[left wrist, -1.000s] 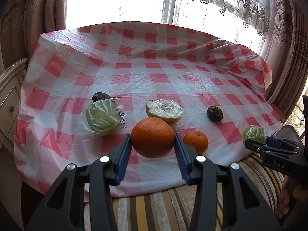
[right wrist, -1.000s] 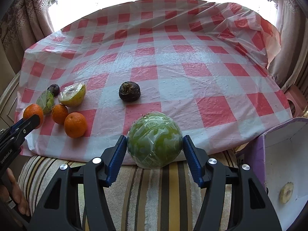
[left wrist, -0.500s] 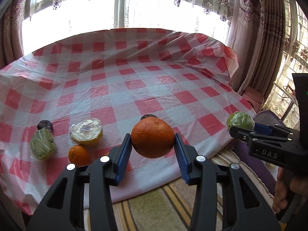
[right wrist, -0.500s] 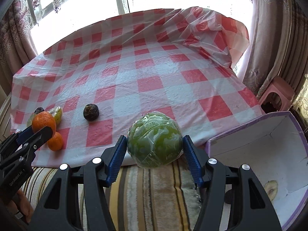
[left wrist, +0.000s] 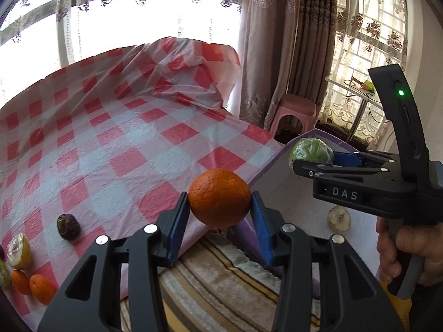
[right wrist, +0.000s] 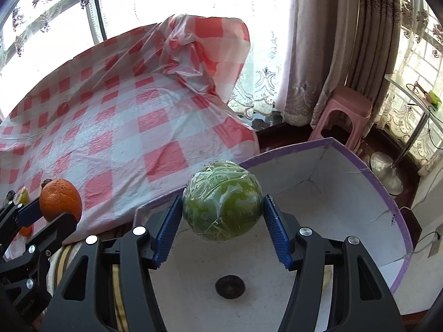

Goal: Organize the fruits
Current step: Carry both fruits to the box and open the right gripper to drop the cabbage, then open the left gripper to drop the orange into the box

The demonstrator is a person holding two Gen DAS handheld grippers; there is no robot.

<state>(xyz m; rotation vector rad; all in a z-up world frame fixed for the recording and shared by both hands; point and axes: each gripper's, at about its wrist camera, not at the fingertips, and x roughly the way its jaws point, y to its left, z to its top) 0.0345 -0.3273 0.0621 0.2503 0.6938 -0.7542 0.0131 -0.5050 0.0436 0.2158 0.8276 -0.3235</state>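
Blue fingers (left wrist: 177,229) of left gripper (left wrist: 220,221) clamp an orange (left wrist: 219,197), held in the air over the near right edge of the checkered tablecloth (left wrist: 116,149), just left of the purple-rimmed box (left wrist: 265,170). Right gripper (right wrist: 223,227) pinches the wrapped green fruit (right wrist: 222,201) over the open box. Only the right wrist view shows the box floor with a dark round fruit (right wrist: 229,286) lying there; only the left view shows the pale halved fruit (left wrist: 339,218) in the box, plus the table leftovers: dark fruit (left wrist: 68,227), wrapped yellow piece (left wrist: 18,250), two small oranges (left wrist: 31,287) at far left. Versus 1.0 s ago both grippers have swung right, from facing the table to the box, grips unchanged
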